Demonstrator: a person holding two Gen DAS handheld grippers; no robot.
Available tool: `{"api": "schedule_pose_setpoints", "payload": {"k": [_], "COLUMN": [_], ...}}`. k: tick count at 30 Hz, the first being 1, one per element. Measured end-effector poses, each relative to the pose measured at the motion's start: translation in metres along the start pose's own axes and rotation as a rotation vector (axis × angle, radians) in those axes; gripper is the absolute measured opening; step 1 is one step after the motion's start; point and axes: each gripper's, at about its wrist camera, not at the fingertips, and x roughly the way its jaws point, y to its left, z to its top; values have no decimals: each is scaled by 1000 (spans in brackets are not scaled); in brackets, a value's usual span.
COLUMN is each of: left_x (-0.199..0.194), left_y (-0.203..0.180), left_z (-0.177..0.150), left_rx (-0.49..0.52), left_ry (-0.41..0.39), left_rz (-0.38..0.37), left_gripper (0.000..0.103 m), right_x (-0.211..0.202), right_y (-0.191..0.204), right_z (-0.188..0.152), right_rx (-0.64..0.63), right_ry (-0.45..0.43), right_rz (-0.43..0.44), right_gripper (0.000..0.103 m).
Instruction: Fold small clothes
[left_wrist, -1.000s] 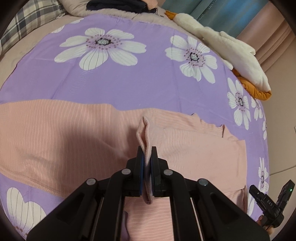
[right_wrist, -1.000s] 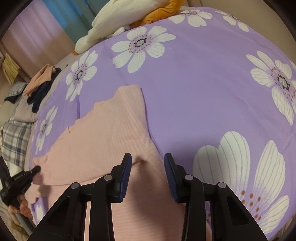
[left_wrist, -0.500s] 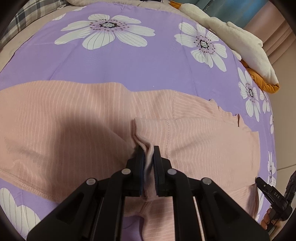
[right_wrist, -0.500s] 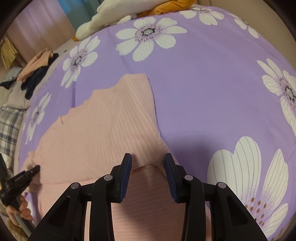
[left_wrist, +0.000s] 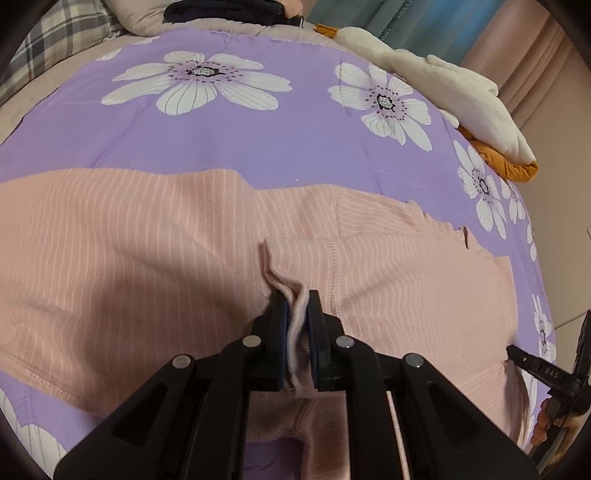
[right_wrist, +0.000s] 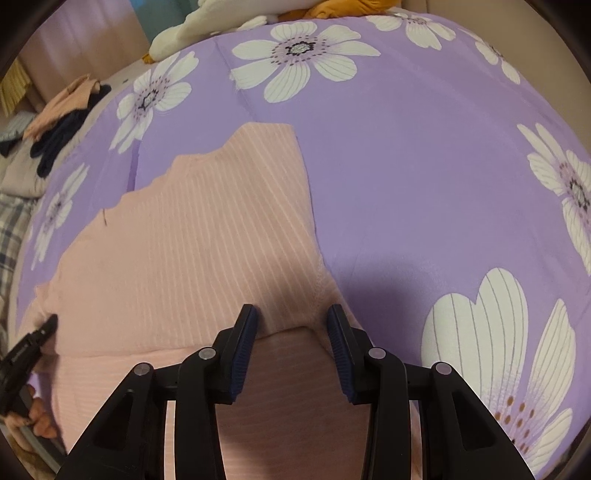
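A pink striped garment (left_wrist: 147, 258) lies spread on a purple flowered bedspread (left_wrist: 258, 129). My left gripper (left_wrist: 297, 325) is shut on a pinched fold of the garment's edge, with the folded-over flap (left_wrist: 406, 280) lying to its right. In the right wrist view the same garment (right_wrist: 192, 251) lies flat, and my right gripper (right_wrist: 291, 332) is open, its jaws standing over a folded edge of the cloth without holding it. The left gripper's tip (right_wrist: 33, 343) shows at the far left there.
A cream and orange plush toy (left_wrist: 461, 96) lies at the bedspread's far right edge. A plaid pillow (left_wrist: 55, 40) and a pile of dark and pink clothes (left_wrist: 229, 9) sit at the back. The pile also shows in the right wrist view (right_wrist: 66, 122).
My left gripper has carried the pinched fold farther across the garment, laying the flap flatter. My right gripper stayed open and moved a little forward over the cloth.
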Motion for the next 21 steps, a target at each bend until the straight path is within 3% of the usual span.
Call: {"api": "schedule_pose_setpoints", "payload": {"k": [10,21], "left_x": [0,0], "left_y": [4,0], "left_z": [0,-1], "left_rx": [-20,14], "left_ry": [0,-16], "left_rz": [-30,4], "left_gripper": [13,13], "right_x": [3,3], "right_y": [2,6], "right_z": [1,1], "right_rx": [-8,-8], "right_ry": [-1,-5], "right_rz": [-30,-50], "right_gripper": [39,40]}}
